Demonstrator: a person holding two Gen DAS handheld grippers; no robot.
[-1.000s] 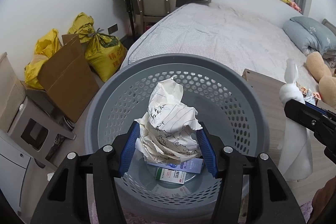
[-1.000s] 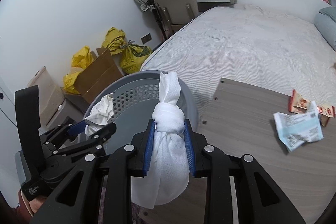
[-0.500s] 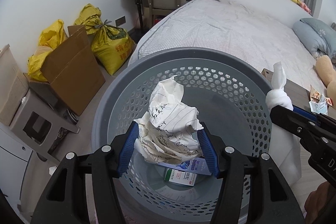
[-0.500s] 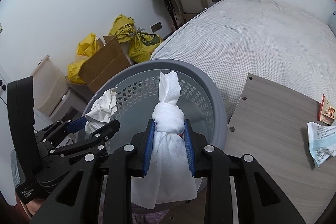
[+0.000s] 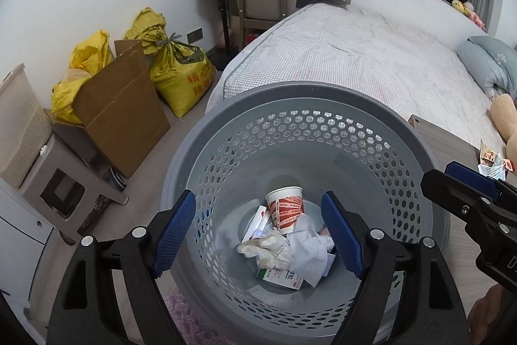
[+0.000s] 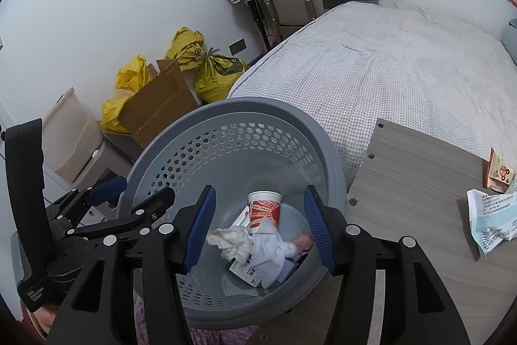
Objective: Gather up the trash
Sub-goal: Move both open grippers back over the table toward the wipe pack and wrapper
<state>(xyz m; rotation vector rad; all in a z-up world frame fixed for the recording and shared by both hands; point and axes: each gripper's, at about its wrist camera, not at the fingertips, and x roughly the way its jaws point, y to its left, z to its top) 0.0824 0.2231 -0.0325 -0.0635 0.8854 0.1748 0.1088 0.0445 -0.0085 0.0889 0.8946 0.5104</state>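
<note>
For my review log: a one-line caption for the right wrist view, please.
Right gripper, jaws just opened and empty, over the grey perforated basket holding a paper cup, crumpled paper and white cloth.

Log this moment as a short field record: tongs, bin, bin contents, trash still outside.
left tongs: open, nothing between the jaws, over the bin; jaws have just been opening
right tongs: open, empty, over the bin; jaws have just been opening
bin: grey perforated basket on the floor beside the bed
contents: paper cup, crumpled paper, white knotted bag, small cartons
still outside: leaflet and small printed box on the wooden table
</note>
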